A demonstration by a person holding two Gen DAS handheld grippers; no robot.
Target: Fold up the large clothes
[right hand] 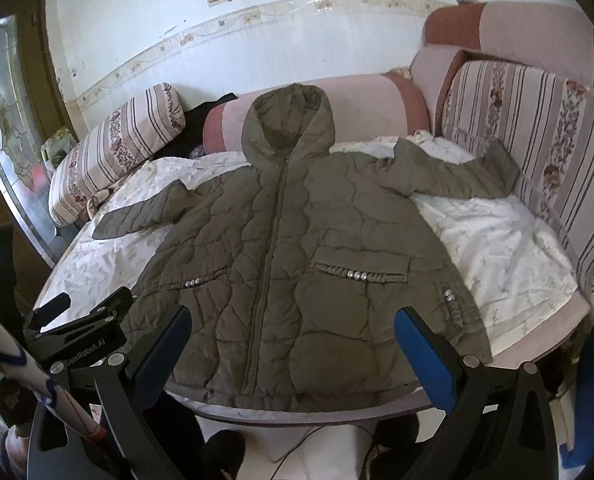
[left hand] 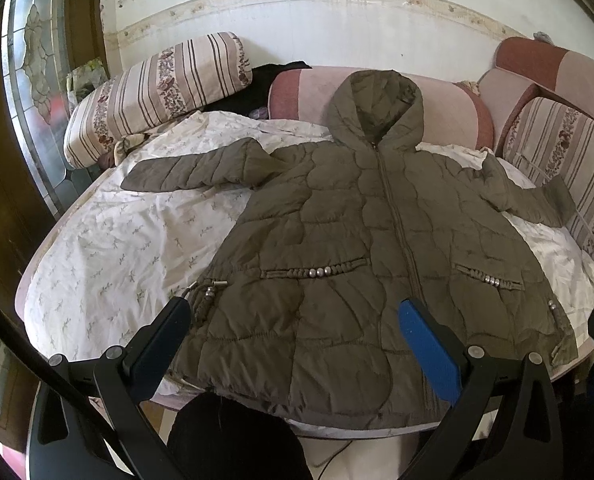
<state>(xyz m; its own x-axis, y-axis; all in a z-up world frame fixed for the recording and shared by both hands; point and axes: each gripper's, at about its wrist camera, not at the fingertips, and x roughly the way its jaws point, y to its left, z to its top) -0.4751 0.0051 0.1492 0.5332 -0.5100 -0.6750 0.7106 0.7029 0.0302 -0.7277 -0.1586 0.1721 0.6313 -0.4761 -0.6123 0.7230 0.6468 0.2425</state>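
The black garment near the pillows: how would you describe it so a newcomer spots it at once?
Start at the bed's white floral sheet and follow it to the wall end. There, between the striped floral pillow and the pink bolster, lies the black garment. It is the only black cloth there, unlike the olive hooded jacket spread flat.

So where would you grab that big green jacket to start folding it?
Probably by a sleeve cuff. The jacket lies flat, zipped, front up on the white sheet, both sleeves spread sideways. The left gripper could take the left sleeve at its end, coming in from the outer side, low along the sheet, since only the thin cuff edge fits between open fingers; the padded body is too broad.
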